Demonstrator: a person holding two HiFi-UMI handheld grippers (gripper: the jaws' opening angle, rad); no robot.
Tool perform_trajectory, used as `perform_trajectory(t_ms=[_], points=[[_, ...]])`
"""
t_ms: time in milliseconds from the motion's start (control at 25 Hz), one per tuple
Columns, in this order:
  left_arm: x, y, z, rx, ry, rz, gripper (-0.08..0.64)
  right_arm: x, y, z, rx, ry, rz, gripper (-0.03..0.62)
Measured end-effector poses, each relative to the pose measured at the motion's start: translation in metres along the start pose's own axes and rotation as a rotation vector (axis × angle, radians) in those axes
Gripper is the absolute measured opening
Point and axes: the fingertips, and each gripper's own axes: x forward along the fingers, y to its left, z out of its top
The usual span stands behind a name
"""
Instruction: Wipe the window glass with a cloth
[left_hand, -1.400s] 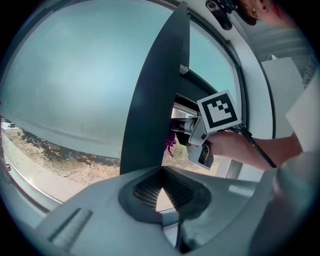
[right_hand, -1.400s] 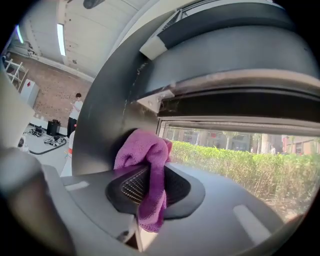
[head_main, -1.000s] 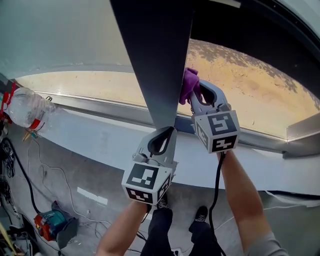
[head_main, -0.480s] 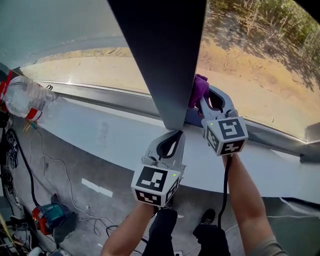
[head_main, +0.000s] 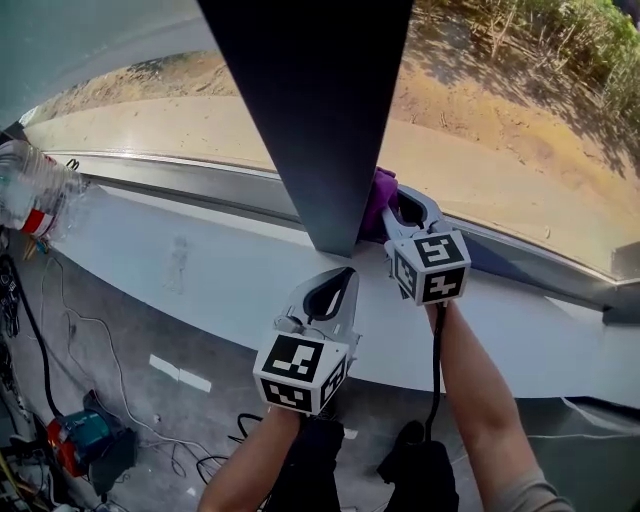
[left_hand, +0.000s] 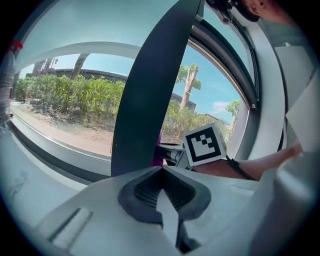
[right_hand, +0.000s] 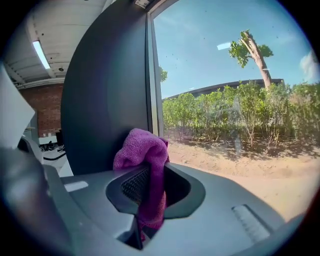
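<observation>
A purple cloth (head_main: 377, 203) (right_hand: 142, 152) is pinched in my right gripper (head_main: 401, 213) (right_hand: 148, 197), which is shut on it. The cloth presses against the lower corner of the window glass (head_main: 500, 140) (right_hand: 235, 95), right beside the dark pillar (head_main: 320, 110) (right_hand: 105, 100). My left gripper (head_main: 332, 287) (left_hand: 162, 192) hovers over the white sill (head_main: 200, 265), just below the pillar's foot, shut with nothing in it. From the left gripper view, the right gripper's marker cube (left_hand: 203, 145) and a sliver of cloth (left_hand: 157, 156) show behind the pillar.
A clear plastic bottle (head_main: 28, 190) with a red label lies at the sill's far left. A metal frame rail (head_main: 180, 172) runs along the bottom of the glass. Cables and a teal tool (head_main: 75, 438) lie on the floor below.
The right gripper has carried the cloth down along the pillar's edge to the bottom of the glass. The left gripper has dropped slightly away from the pillar.
</observation>
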Motion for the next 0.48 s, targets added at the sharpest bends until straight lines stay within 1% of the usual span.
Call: perform_trajectory(t_ms=[160,480], points=[[0.006,0.0,-0.003,0.007,0.006,-0.011,0.0,0.009,-0.002,-0.029,0.01,0.115,0.005,0.08],[0.004,-0.004,0.0,0.01,0.03,-0.031,0.0,0.015,-0.003,-0.043,-0.057,0.246,-0.011,0.081]])
